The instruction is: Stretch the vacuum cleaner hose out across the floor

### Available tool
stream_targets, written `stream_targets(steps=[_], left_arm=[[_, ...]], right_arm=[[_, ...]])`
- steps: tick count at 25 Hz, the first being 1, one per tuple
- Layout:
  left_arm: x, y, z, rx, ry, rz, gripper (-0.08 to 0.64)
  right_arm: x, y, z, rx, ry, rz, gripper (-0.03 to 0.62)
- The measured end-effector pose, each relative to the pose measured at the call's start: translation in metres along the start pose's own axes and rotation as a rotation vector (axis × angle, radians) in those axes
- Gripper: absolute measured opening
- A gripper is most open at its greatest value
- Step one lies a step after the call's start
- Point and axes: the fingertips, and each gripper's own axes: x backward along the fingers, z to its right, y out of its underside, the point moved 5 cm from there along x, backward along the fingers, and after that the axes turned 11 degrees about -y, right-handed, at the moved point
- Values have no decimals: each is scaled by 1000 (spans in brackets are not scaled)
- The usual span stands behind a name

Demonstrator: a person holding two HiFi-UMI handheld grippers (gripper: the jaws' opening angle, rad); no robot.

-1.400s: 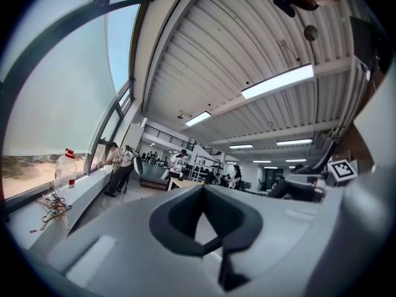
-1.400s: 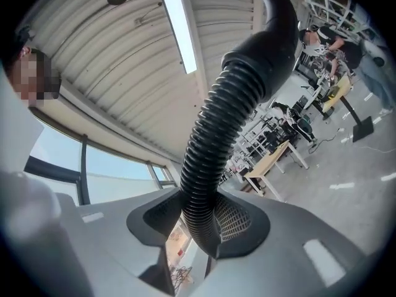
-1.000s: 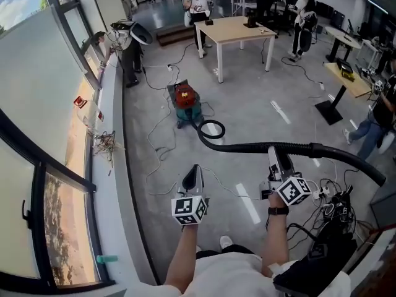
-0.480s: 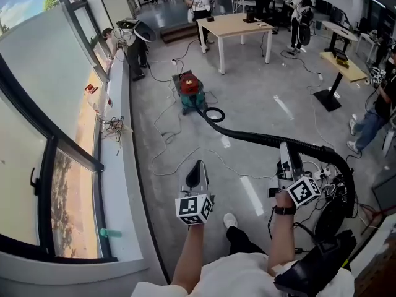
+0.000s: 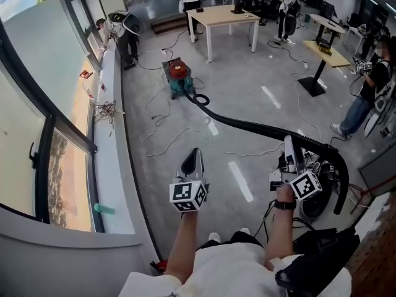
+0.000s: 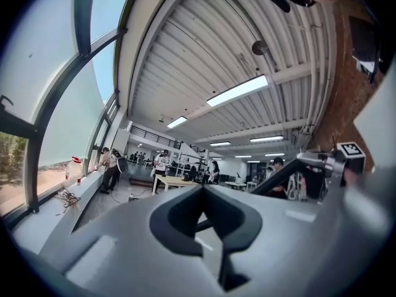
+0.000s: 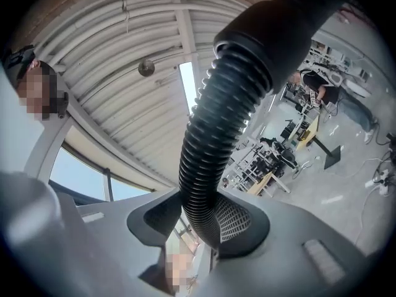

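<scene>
The vacuum cleaner (image 5: pixel 178 77) now lies farther from the person, and the hose (image 5: pixel 247 126) runs longer and straighter (its loop there has shrunk). Its free end now droops beyond the right gripper (image 5: pixel 289 146).

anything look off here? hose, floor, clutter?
Nothing spilled or damaged. The hose runs from the vacuum cleaner to the right gripper, which clamps it. Past the grip it hooks sharply downward. Loose cables snake over the floor beside it.
</scene>
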Motion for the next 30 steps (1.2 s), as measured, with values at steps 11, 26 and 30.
stream_targets(steps=[11, 26, 30], left_arm=[[48, 27, 180, 8, 151, -35, 2], [19, 178, 279, 1178, 525, -564, 390], [-4, 193, 295, 1498, 666, -554, 501]], right_arm=[[163, -116, 55, -35, 94, 95, 164], [211, -71, 64, -206, 77, -24, 163], [197, -66, 53, -194, 63, -52, 163]])
